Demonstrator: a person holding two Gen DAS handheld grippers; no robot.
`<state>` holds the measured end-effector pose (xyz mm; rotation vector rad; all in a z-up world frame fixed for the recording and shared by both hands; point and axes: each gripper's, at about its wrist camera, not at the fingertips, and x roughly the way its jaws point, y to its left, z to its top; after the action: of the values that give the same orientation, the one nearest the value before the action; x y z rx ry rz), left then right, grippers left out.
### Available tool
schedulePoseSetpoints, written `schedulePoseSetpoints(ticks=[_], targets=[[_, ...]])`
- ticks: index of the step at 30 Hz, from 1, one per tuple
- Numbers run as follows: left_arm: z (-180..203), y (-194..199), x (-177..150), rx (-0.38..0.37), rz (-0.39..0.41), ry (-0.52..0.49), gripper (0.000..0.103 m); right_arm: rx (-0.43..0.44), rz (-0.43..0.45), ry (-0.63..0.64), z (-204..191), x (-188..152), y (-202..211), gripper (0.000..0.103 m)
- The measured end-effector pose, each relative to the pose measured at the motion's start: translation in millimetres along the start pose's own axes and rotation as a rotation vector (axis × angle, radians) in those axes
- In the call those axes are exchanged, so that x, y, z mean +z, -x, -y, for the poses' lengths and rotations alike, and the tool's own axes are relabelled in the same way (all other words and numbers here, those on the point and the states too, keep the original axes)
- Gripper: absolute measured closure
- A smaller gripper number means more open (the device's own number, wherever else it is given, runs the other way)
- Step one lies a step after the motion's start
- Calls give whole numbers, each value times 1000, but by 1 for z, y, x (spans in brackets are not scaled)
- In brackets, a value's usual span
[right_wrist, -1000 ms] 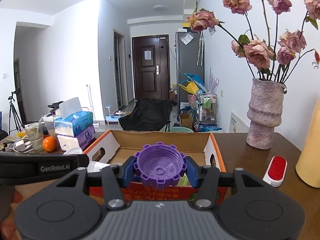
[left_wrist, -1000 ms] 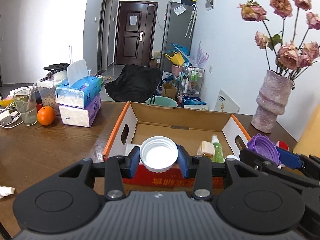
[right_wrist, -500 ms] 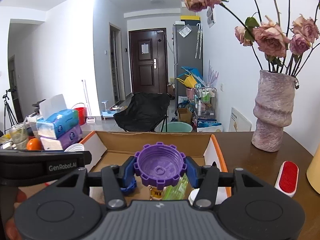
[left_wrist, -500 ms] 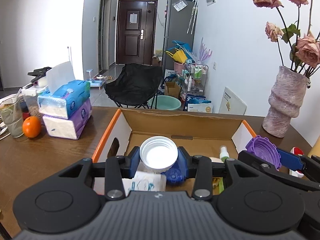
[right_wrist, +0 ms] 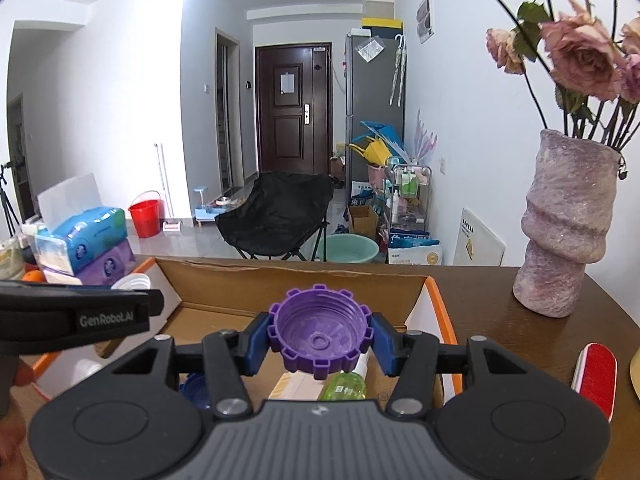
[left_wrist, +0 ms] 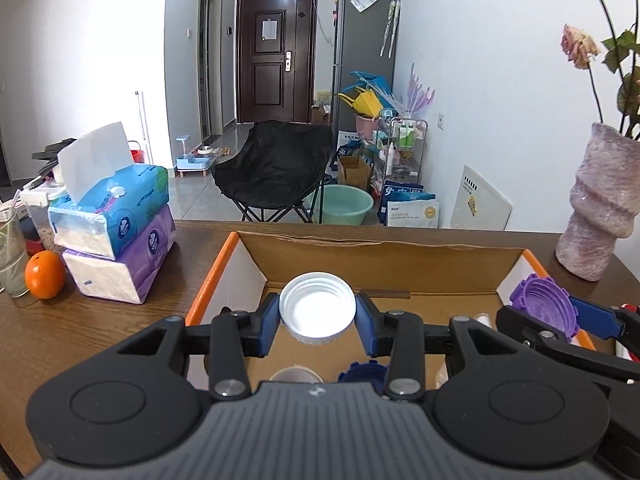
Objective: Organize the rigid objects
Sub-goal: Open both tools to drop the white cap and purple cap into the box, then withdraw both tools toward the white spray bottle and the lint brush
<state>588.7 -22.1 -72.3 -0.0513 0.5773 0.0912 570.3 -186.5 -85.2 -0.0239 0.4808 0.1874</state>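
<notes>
A: Left wrist view? Left tool clamped on white cap, above cardboard box. Blue cap and a clear rim half hidden below.

B: Right wrist view? Right tool clamped on purple cap over the box; green bottle partly covered.

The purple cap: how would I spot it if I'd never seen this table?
Find the cardboard box with orange edges on the wooden table. Above its right half, the right hand-held gripper pinches the purple cap. Unlike the smooth white cap beside it, its rim is notched like a gear.
</notes>
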Motion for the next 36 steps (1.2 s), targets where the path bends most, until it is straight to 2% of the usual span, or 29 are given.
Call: schedulePoseSetpoints(ticks=[9,11,12,13,14,16,18,36], targets=[[-7,-20,0,12,-39,-5,61,-14,-48,6,4,-3,-19,51],[-7,-19,-1,13,-43,-12,48,-14,-61,1,5,-5,-20,47],[-7,-18,-1,15,-42,-7,33,-17,-64,1,5,-5,-20,42],[-8,-17,-1,17,-36,1,22,-24,-61,-2,7,-5,-20,30],[-9,-15,-1,23,-28,9,18,-34,-50,-6,8,-5,-20,17],[-10,-12,0,31,-16,16,10,-52,-33,-9,11,-4,-19,5],[-11,-10,1,34,-8,23,0,-60,-22,-10,13,-4,-18,0],[-15,9,2,17,27,32,0,-74,3,-17,17,2,-3,0]])
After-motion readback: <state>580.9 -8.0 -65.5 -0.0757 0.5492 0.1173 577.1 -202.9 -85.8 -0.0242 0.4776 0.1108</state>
